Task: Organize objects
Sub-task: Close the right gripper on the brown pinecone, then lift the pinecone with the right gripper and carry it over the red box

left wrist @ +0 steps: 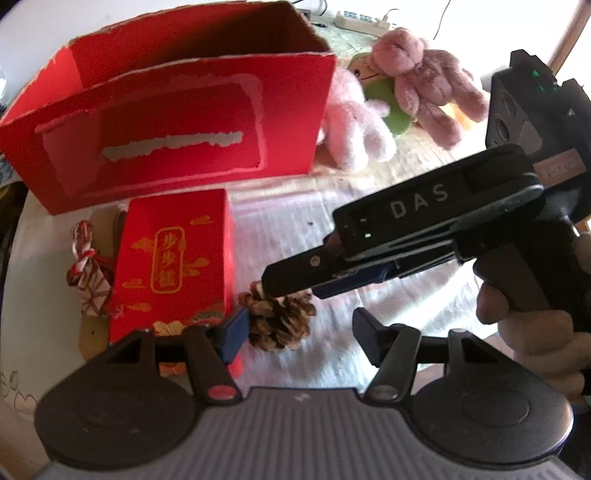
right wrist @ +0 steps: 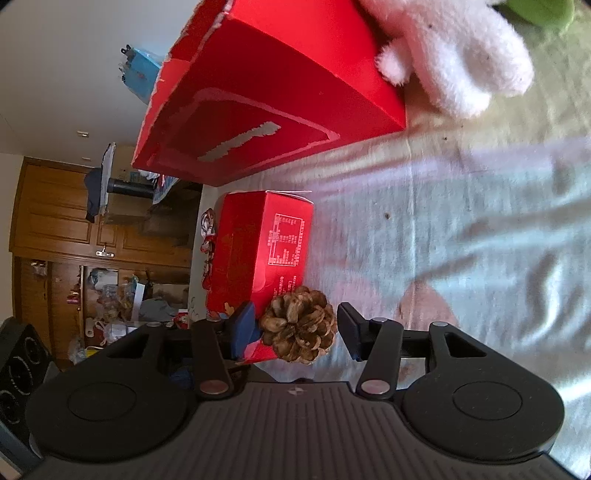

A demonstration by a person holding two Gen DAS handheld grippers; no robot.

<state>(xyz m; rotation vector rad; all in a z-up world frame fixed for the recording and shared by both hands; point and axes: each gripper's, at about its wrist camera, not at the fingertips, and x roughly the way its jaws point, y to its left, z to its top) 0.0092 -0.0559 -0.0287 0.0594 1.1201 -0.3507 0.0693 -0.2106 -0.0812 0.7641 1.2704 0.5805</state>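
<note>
A brown pine cone (left wrist: 279,320) lies on the cloth beside a small red gift box (left wrist: 173,258). My right gripper (left wrist: 291,284) reaches in from the right, rolled on its side, its fingers straddling the cone. In the right wrist view the cone (right wrist: 298,324) sits between the open fingers, close to the left pad (right wrist: 243,326), with a gap to the right pad (right wrist: 349,328). My left gripper (left wrist: 301,332) is open and empty just in front of the cone. A big open red box (left wrist: 177,122) stands behind.
Several plush toys, pink (left wrist: 354,122), green (left wrist: 384,99) and mauve (left wrist: 428,81), lie right of the big box. A red-and-white knotted pouch (left wrist: 88,280) lies left of the small box. A power strip (left wrist: 364,20) is at the back edge.
</note>
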